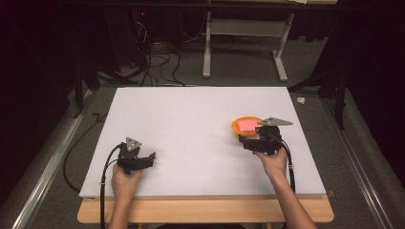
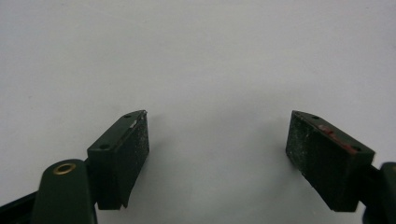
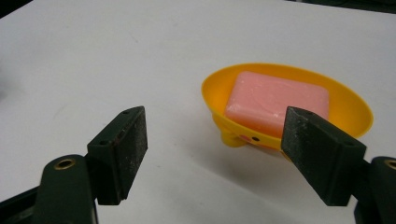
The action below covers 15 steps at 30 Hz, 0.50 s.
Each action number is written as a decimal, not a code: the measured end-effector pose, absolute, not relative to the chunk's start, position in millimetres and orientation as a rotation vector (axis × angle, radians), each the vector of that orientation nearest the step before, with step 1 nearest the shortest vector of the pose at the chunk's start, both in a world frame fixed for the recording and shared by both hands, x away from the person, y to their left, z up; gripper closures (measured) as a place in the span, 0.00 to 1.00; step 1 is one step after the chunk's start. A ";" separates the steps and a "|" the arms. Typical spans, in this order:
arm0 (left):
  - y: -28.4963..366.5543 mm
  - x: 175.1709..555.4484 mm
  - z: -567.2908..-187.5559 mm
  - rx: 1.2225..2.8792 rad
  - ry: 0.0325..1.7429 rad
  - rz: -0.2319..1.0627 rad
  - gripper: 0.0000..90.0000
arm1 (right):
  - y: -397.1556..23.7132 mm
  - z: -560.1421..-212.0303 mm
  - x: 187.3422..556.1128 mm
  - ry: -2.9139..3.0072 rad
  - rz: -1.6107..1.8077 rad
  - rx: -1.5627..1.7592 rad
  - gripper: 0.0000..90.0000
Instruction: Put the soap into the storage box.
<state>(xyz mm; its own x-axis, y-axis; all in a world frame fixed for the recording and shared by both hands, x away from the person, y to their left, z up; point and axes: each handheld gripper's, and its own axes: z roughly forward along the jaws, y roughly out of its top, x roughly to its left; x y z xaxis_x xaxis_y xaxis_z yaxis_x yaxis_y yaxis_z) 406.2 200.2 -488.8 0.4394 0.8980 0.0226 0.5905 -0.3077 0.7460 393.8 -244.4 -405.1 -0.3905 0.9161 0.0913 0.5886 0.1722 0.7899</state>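
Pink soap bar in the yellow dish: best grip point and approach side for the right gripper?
Grip the pink soap bar across its short sides, coming from above. It lies flat in the yellow dish, whose raised rim likely blocks a level approach, and only its top half stands clear. The right gripper is open beside the dish, holding nothing.

Each black gripper [image 1: 143, 160] carries a grey three-cornered plate, trailing black cable, speckled pads.

A white rectangular table [image 1: 191, 119] with a light wooden front edge fills the middle of the frame. Beyond it, at the upper centre, stands a grey metal frame [image 1: 243, 43] on grey carpet, with black cables [image 1: 157, 62] tangled at the upper left.
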 end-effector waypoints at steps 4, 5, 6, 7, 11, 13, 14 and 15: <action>200.3 406.2 -488.6 2.022 1.247 0.585 0.24 | -245.7 -409.6 388.7 2.051 1.094 1.424 0.26; 200.2 406.1 -488.6 2.022 1.247 0.585 0.24 | -246.3 -411.2 387.2 2.050 1.099 1.418 0.27; 200.3 406.1 -488.6 2.022 1.247 0.585 0.24 | -246.6 -412.9 385.5 2.050 1.102 1.420 0.27; 200.3 406.1 -488.6 2.022 1.247 0.585 0.24 | -246.8 -414.6 384.0 2.052 1.100 1.421 0.27; 200.3 406.2 -488.6 2.023 1.246 0.585 0.24 | -248.3 -420.8 378.4 2.053 1.107 1.418 0.27; 200.2 406.1 -488.6 2.022 1.246 0.586 0.24 | -249.0 -422.6 376.0 2.051 1.111 1.419 0.27; 200.2 406.1 -488.6 2.023 1.246 0.587 0.24 | -249.2 -423.3 374.8 2.052 1.112 1.422 0.27; 200.1 406.1 -488.7 2.021 1.245 0.588 0.24 | -249.4 -424.2 374.1 2.052 1.117 1.419 0.27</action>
<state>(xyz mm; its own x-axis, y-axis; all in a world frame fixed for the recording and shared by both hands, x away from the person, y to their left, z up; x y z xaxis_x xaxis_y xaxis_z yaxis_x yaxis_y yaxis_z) 406.1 200.1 -488.7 0.4398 0.8977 0.0252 0.5894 -0.3097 0.7461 374.1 -249.4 -424.2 -0.4008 0.9097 0.1088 0.5852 0.1628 0.7944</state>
